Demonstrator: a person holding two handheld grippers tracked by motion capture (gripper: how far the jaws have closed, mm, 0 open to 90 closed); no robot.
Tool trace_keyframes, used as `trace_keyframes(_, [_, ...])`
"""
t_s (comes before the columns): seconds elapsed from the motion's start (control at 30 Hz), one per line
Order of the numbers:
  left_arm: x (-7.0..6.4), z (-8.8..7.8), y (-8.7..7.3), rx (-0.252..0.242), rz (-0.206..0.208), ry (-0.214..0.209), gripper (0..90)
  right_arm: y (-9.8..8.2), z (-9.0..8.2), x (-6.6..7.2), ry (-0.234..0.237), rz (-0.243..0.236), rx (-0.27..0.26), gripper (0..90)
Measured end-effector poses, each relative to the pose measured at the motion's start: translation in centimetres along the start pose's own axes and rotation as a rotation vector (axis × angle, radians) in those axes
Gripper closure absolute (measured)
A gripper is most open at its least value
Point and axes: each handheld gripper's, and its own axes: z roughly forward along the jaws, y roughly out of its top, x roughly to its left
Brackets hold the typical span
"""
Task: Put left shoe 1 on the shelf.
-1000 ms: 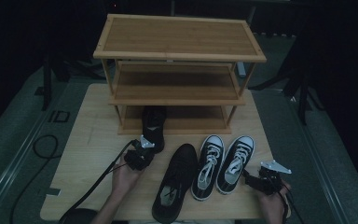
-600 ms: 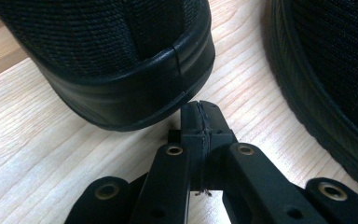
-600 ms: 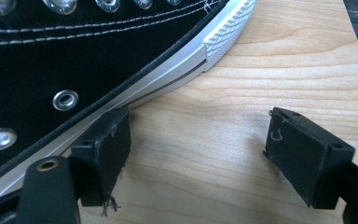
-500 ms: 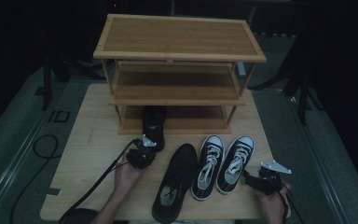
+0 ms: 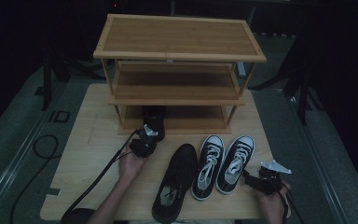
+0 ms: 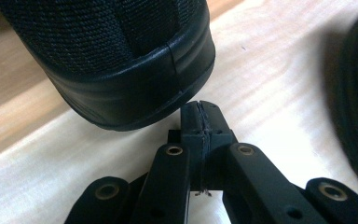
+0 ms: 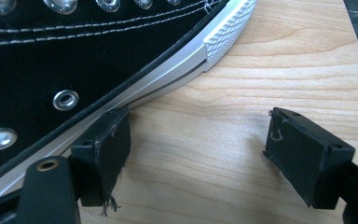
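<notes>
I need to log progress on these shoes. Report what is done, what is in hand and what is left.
Done: one black shoe sits partly on the rack's bottom shelf, heel sticking out. In hand: the left gripper, jaws shut on nothing, is at that heel, apparently to push it in. Left: its mate and the two black-and-white sneakers lie on the table; the right gripper waits open beside them.
</notes>
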Motion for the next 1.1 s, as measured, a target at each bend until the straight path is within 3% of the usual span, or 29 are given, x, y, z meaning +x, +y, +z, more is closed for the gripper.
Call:
trace_keyframes(0.3, [0.9,0.6,0.5,0.001,-0.032,0.020,89.7,0.0,0.0,0.0,0.001,-0.001,0.000,21.9])
trace_keyframes(0.4, [0.7,0.5,0.4,0.000,-0.024,0.015,83.1,0.0,0.0,0.0,0.001,-0.001,0.000,21.9])
trace_keyframes(0.77, [-0.5,-1.7,-0.6,-0.049,0.027,-0.065,68.0,0.0,0.0,0.0,0.002,-0.002,0.000,21.9])
trace_keyframes(1.1, [-0.5,-3.5,-1.4,-0.082,0.024,-0.068,61.1,0.0,0.0,-0.1,0.009,-0.009,0.001,21.7])
